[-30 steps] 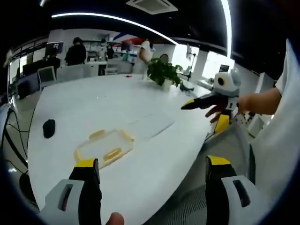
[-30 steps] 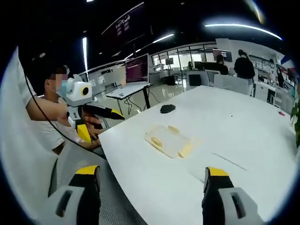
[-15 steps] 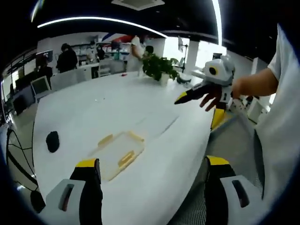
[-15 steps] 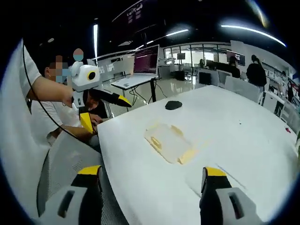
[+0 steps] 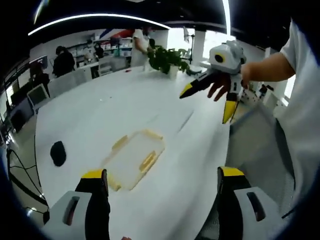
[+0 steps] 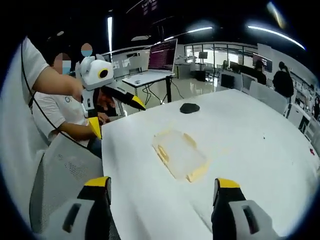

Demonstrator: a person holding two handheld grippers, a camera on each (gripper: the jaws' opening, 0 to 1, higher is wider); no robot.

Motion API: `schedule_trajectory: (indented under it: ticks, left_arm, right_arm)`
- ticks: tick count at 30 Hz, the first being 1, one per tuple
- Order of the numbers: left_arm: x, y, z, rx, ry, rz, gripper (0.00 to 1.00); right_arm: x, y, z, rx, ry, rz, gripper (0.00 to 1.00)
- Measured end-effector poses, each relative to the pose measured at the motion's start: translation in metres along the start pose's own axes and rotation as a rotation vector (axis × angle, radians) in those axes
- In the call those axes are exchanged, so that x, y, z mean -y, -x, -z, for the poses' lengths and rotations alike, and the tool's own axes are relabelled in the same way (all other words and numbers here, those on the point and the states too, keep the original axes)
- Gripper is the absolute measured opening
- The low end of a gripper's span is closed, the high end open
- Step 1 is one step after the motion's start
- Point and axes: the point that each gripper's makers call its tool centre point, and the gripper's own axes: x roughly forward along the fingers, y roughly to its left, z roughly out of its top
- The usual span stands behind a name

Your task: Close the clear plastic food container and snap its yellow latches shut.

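Both grippers are holding their jaws spread wide with nothing between them: the left gripper [image 5: 157,205] and right gripper [image 6: 160,210] are hovering above the white table [image 5: 120,105]. Lying flat near the table's edge, ahead of both, the clear plastic food container [image 5: 134,156] is showing its yellow latches [image 5: 147,161], with a black mouse [image 5: 58,152] sitting well apart.

clear plastic container [image 5: 134,157], smooth white table [image 5: 120,107], yellow latches [image 5: 148,161]
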Motion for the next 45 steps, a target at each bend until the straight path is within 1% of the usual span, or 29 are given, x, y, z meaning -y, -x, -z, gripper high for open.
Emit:
schedule_trajectory:
  ticks: [4, 8, 13, 15, 17, 18, 20, 25, 29, 31, 35, 37, 40, 42, 45]
  left_arm:
    - [-0.008, -0.003, 0.005, -0.035, -0.050, 0.006, 0.89]
    - [-0.018, -0.007, 0.010, -0.062, -0.093, 0.010, 0.86]
    - [-0.026, -0.013, 0.012, -0.089, -0.128, 0.039, 0.85]
    - [-0.025, -0.015, 0.009, -0.079, -0.123, 0.073, 0.87]
    - [-0.028, -0.017, 0.010, -0.098, -0.140, 0.075, 0.85]
    - [-0.029, -0.017, 0.011, -0.112, -0.161, 0.083, 0.85]
    - [-0.031, -0.018, 0.012, -0.124, -0.172, 0.095, 0.84]
    - [-0.041, -0.019, 0.020, -0.172, -0.225, 0.114, 0.83]
    - [-0.046, -0.020, 0.031, -0.230, -0.275, 0.137, 0.83]
    - [-0.049, -0.020, 0.038, -0.264, -0.306, 0.144, 0.83]
    - [-0.054, -0.022, 0.046, -0.298, -0.331, 0.159, 0.82]
    - [-0.056, -0.024, 0.048, -0.310, -0.344, 0.166, 0.82]
    - [-0.060, -0.027, 0.049, -0.323, -0.357, 0.173, 0.80]
    - [-0.063, -0.029, 0.049, -0.329, -0.369, 0.178, 0.80]
    - [-0.069, -0.032, 0.049, -0.343, -0.382, 0.183, 0.79]
  right_arm:
    - [0.006, -0.008, -0.002, -0.010, 0.016, -0.011, 0.83]
    - [0.015, -0.014, -0.006, -0.010, 0.016, -0.016, 0.81]
    - [0.026, -0.024, -0.003, -0.060, 0.080, -0.015, 0.77]
    - [0.029, -0.027, -0.003, -0.069, 0.088, -0.021, 0.77]
    - [0.031, -0.030, -0.002, -0.081, 0.104, -0.027, 0.76]
    - [0.032, -0.031, -0.002, -0.088, 0.117, -0.028, 0.75]
    - [0.033, -0.035, -0.001, -0.101, 0.138, -0.037, 0.74]
    - [0.038, -0.043, 0.004, -0.147, 0.185, -0.049, 0.74]
    - [0.044, -0.050, 0.002, -0.162, 0.199, -0.057, 0.73]
    - [0.047, -0.053, 0.001, -0.175, 0.217, -0.062, 0.71]
    - [0.052, -0.059, 0.002, -0.199, 0.230, -0.077, 0.71]
    - [0.054, -0.061, 0.004, -0.217, 0.267, -0.086, 0.69]
    - [0.058, -0.065, 0.007, -0.243, 0.286, -0.104, 0.69]
    - [0.061, -0.067, 0.012, -0.272, 0.319, -0.113, 0.67]
    - [0.063, -0.070, 0.015, -0.288, 0.320, -0.125, 0.65]
